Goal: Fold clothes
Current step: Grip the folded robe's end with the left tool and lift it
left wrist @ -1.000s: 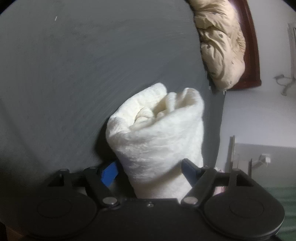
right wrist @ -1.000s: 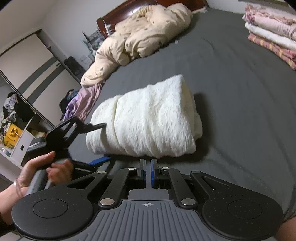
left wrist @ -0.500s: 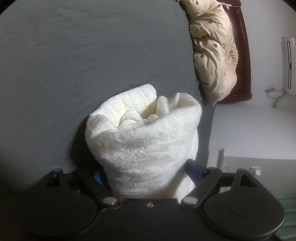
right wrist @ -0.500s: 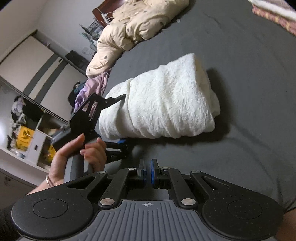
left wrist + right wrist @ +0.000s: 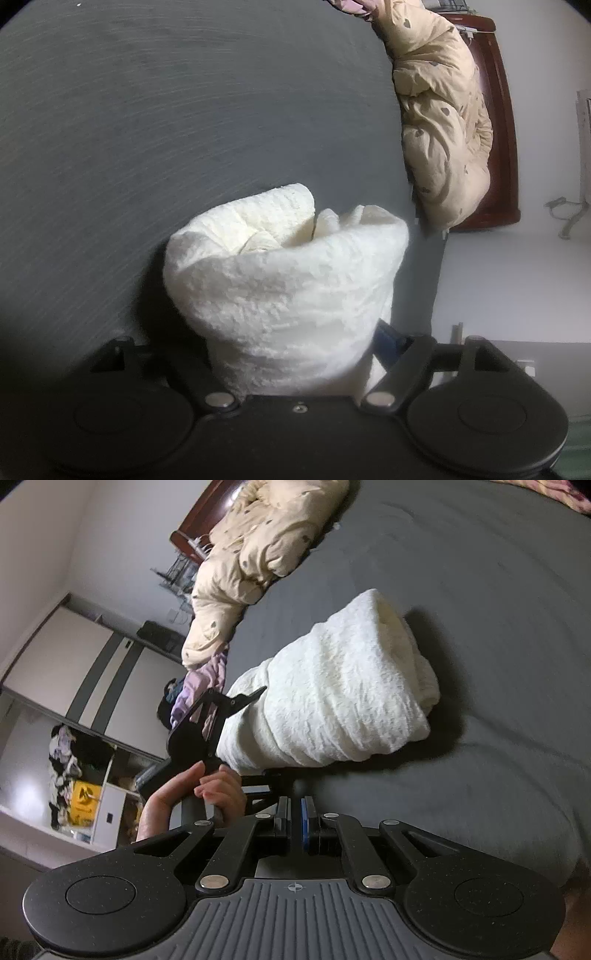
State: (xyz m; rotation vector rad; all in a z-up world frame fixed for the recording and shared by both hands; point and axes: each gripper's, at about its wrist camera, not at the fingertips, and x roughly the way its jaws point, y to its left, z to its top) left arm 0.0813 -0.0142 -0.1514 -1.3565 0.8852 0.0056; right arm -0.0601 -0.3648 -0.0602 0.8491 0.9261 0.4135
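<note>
A cream fluffy garment [image 5: 288, 295], folded into a thick roll, lies on the grey bed sheet [image 5: 147, 129]. My left gripper [image 5: 291, 339] clamps the roll's near end, which narrows between the fingers; only the right blue pad [image 5: 388, 339] shows. In the right wrist view the same roll [image 5: 332, 701] lies slanted, with the left gripper [image 5: 255, 738] at its lower left end, held by a person's hand [image 5: 199, 794]. My right gripper [image 5: 295, 812] hovers just in front of the roll, pads together and nothing between them.
A beige spotted duvet [image 5: 258, 546] is heaped along the bed's far side by the dark wooden headboard [image 5: 506, 147]. Purple clothes [image 5: 207, 672] lie at the bed's corner. A wardrobe [image 5: 92, 664] and cluttered shelves stand beyond. Folded striped laundry [image 5: 576, 494] sits at the far right.
The left gripper's fingers have closed in on the roll's near end and pushed further onto it. The right wrist view has tilted, so the roll now appears slanted.
</note>
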